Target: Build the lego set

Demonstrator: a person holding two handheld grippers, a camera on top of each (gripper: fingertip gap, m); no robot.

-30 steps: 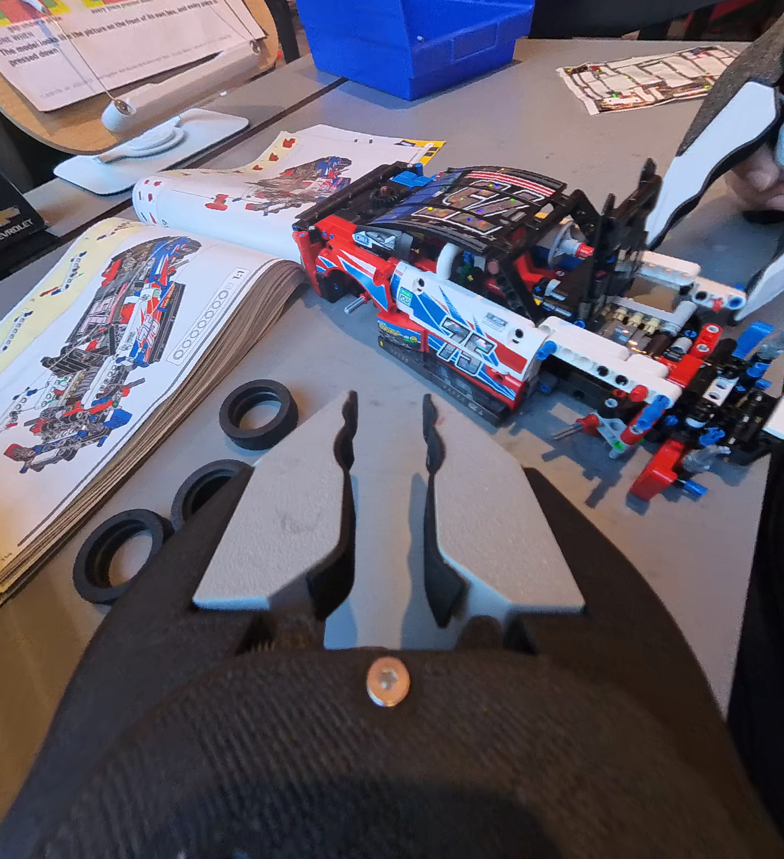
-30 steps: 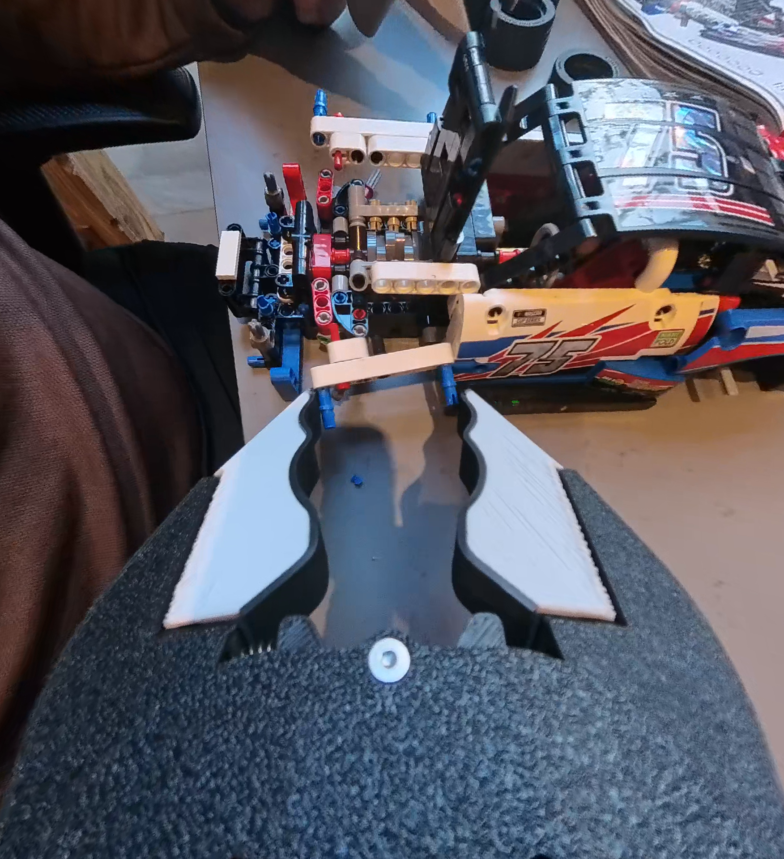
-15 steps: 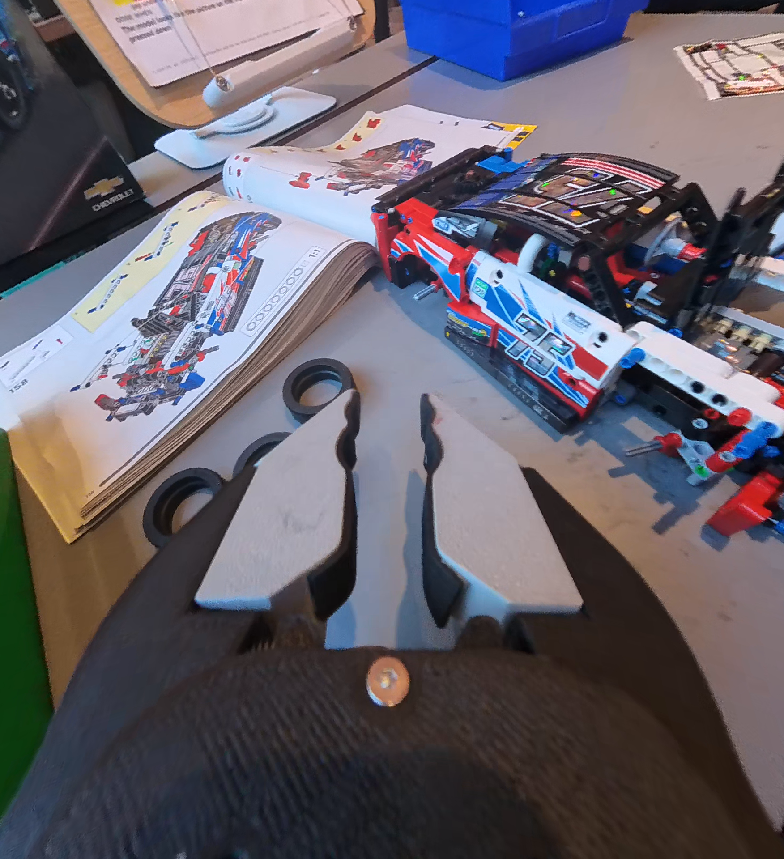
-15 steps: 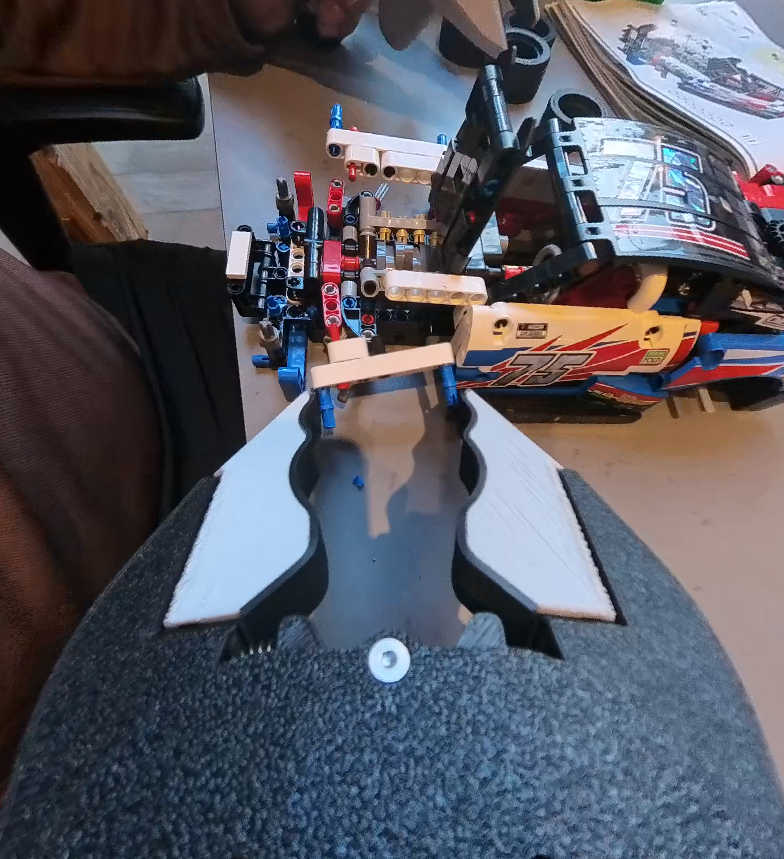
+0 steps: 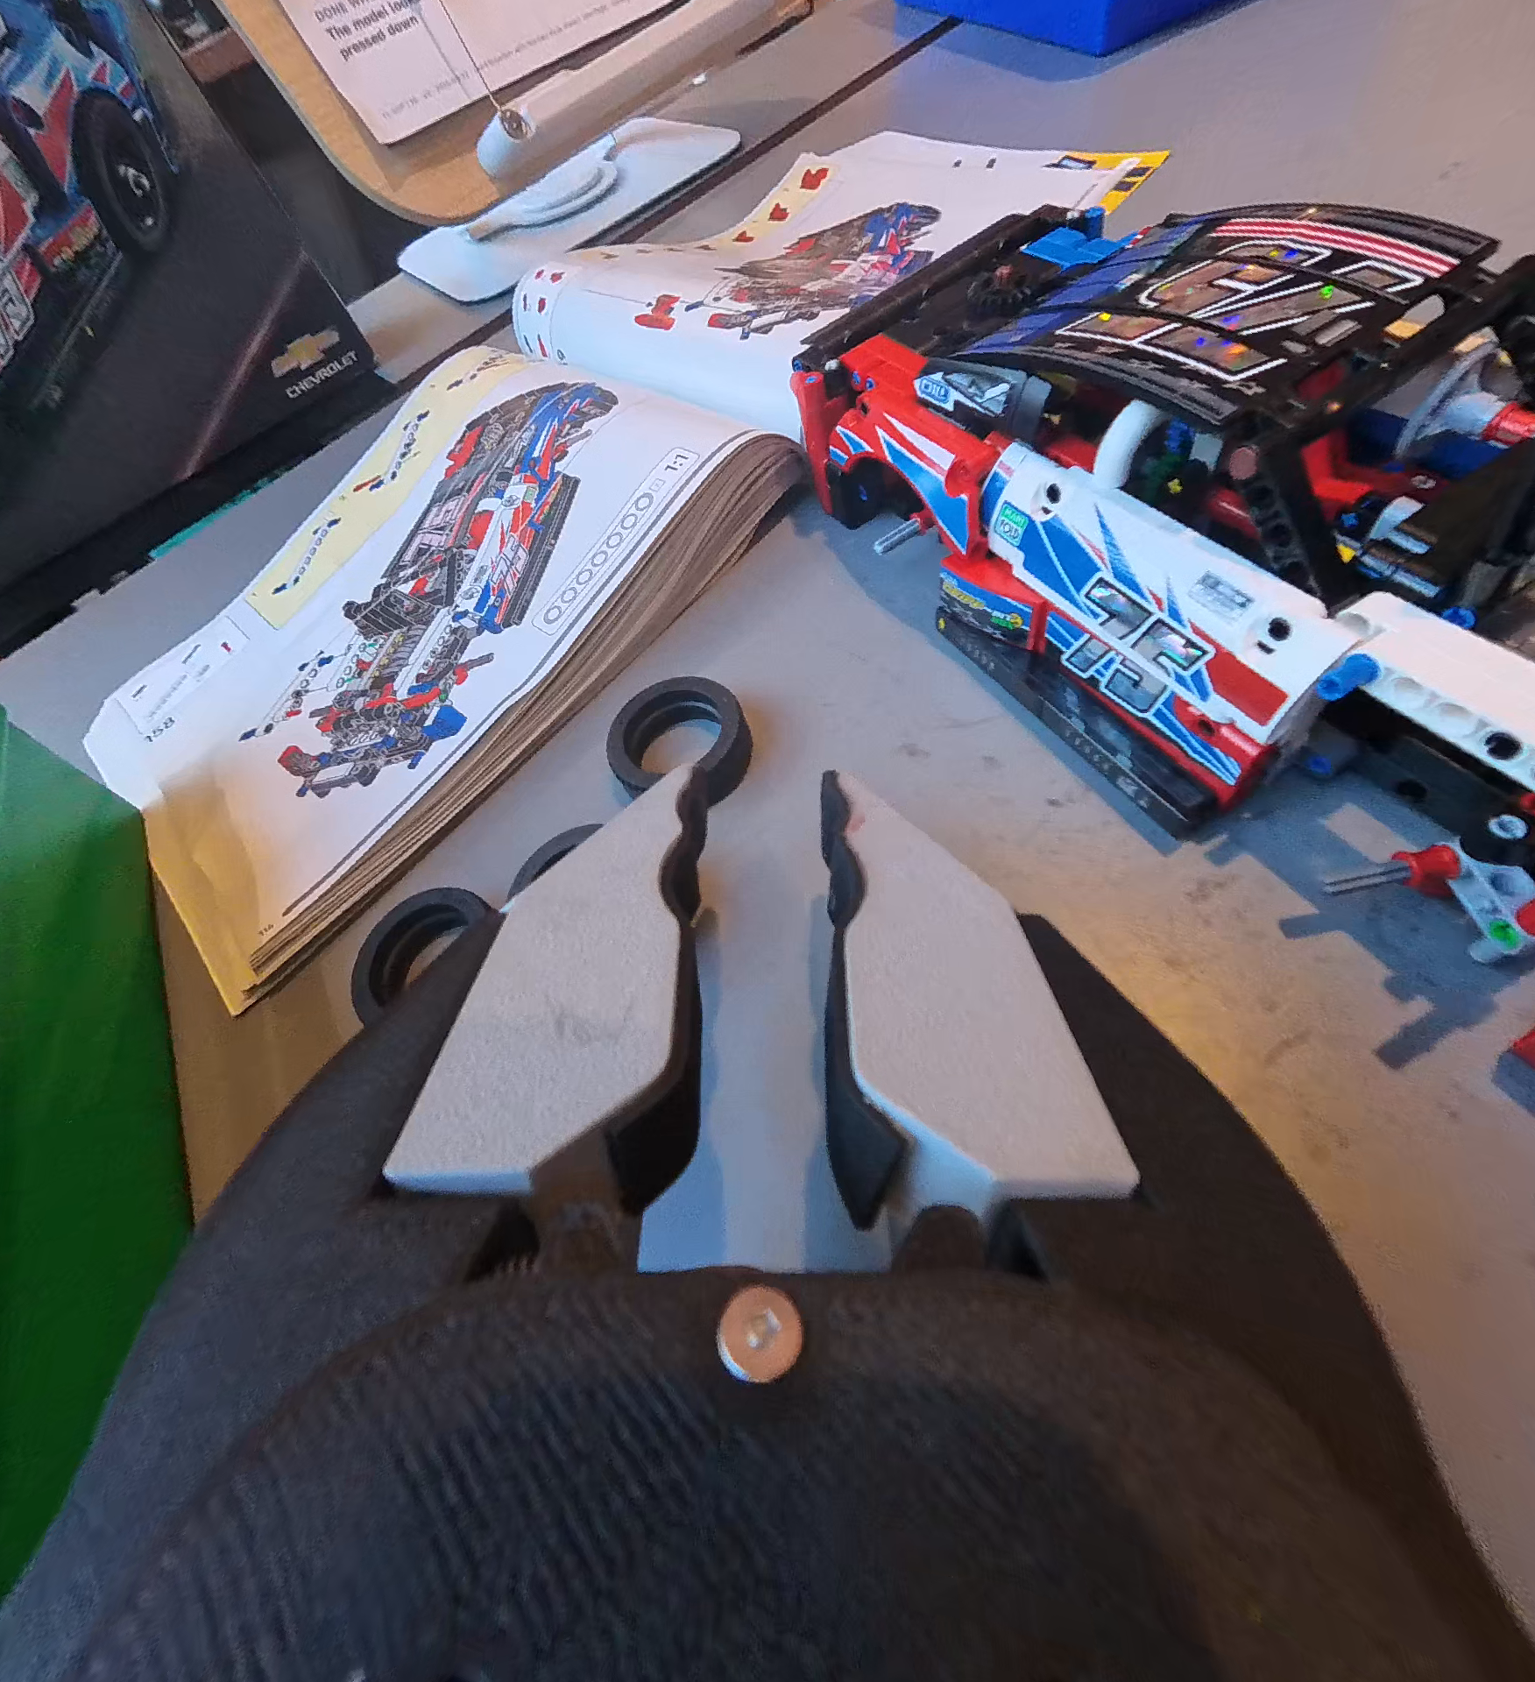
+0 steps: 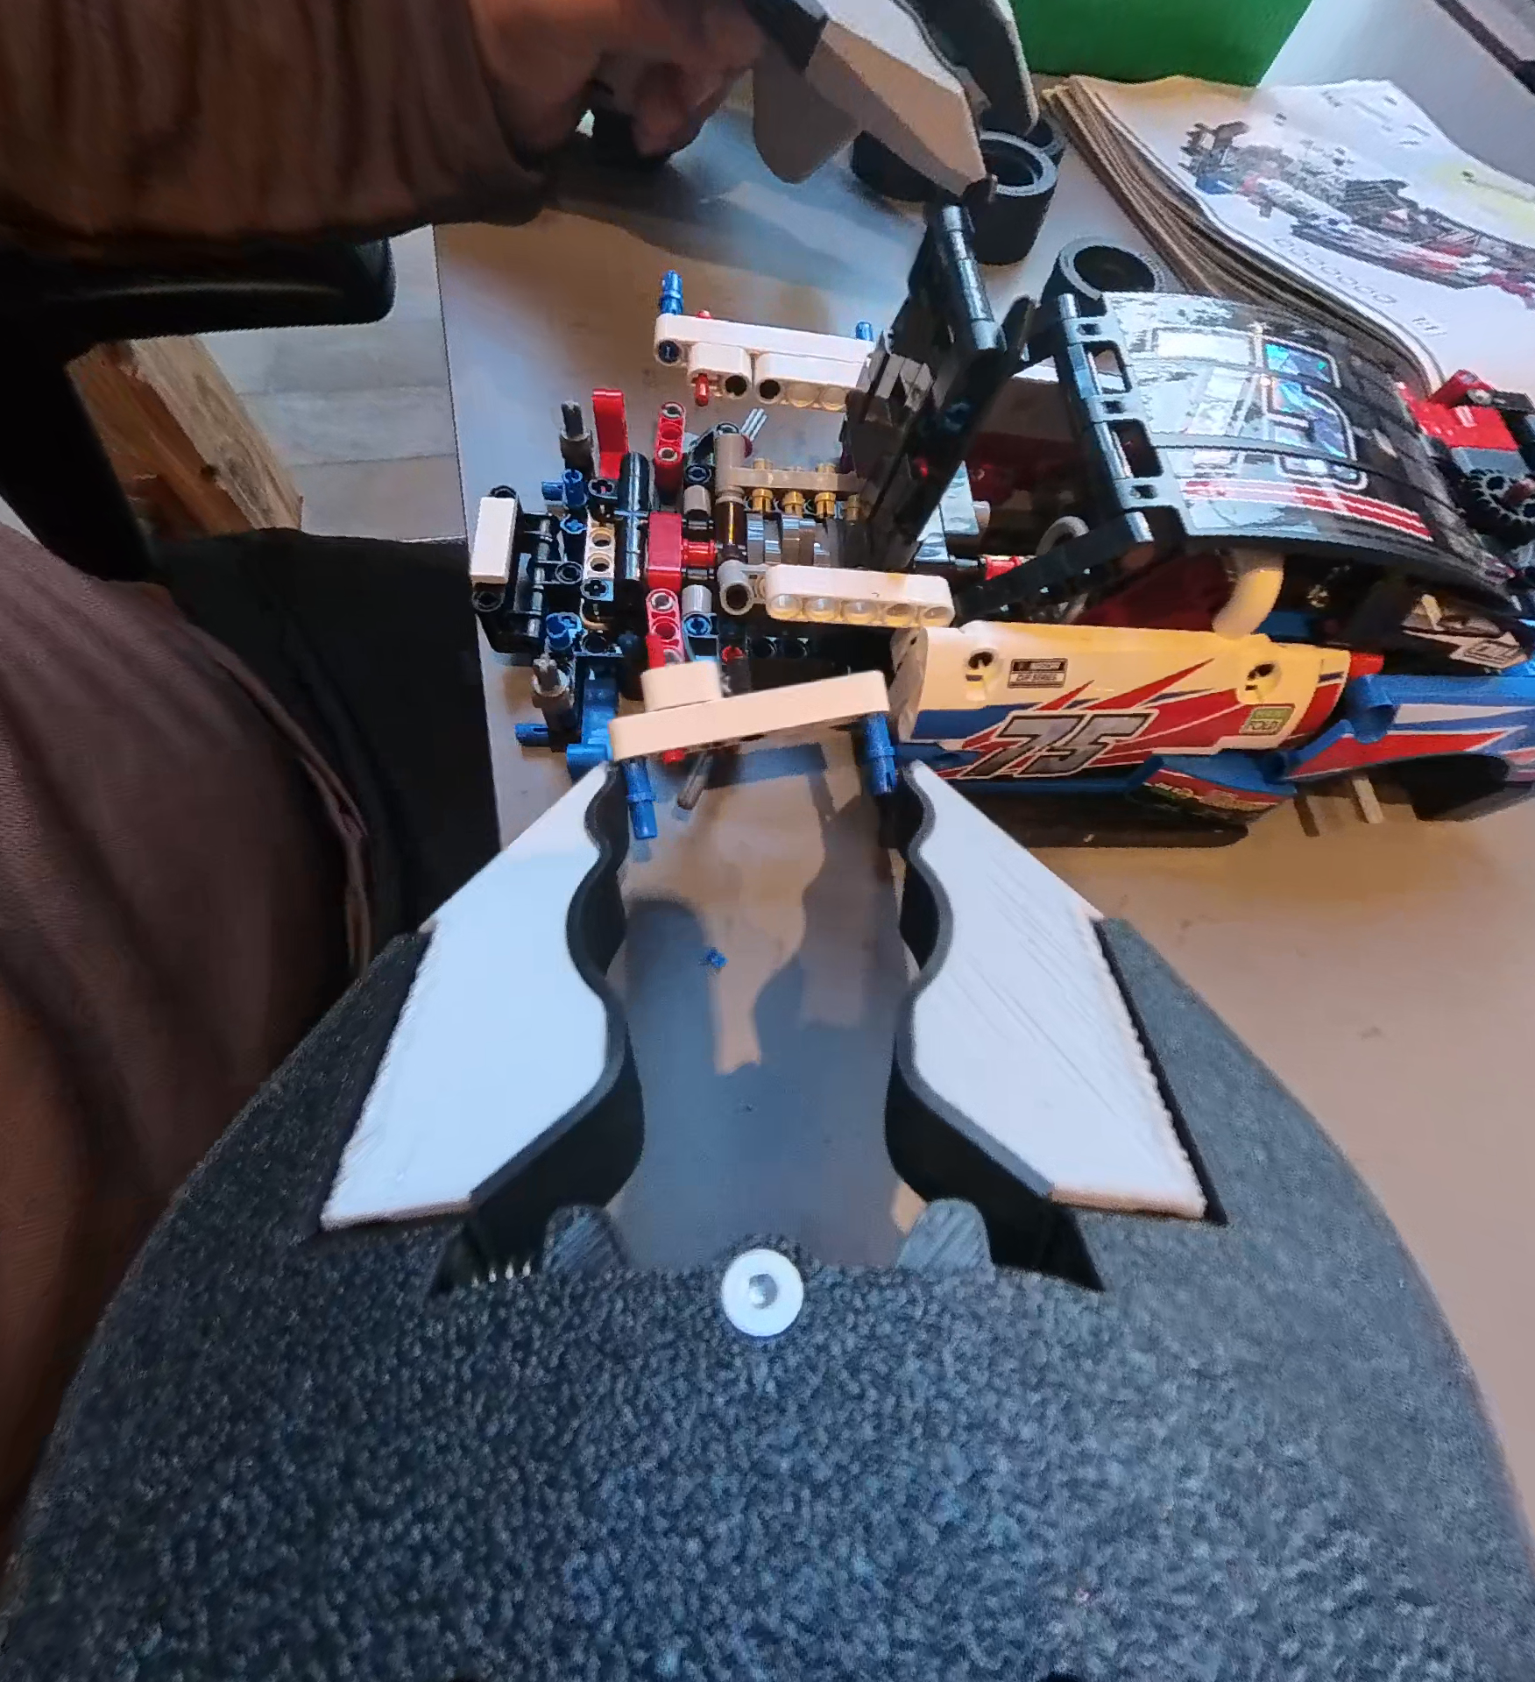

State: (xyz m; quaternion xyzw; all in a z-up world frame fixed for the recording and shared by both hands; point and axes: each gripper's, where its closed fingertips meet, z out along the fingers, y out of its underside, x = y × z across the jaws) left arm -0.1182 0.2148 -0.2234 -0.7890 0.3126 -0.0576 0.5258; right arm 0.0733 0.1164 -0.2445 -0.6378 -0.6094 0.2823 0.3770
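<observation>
My left hand-held gripper (image 5: 759, 801) hangs parted and empty over the tabotop (image 5: 1110, 1138) beside ribbed black tyres (image 5: 678, 739); the car (image 5: 1137, 510) sits ahead-right. My right hand-held gripper (image 6: 755, 783), spread wide, brackets a smooth white beam (image 6: 746, 714) without clamping; glossy printed stickers cover the car.

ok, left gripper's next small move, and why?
Probably ease the left gripper forward and down onto the nearest black tyre. It is empty, jaws slightly apart, the tyre lies loose just ahead of it, and the car shows a bare axle.
</observation>
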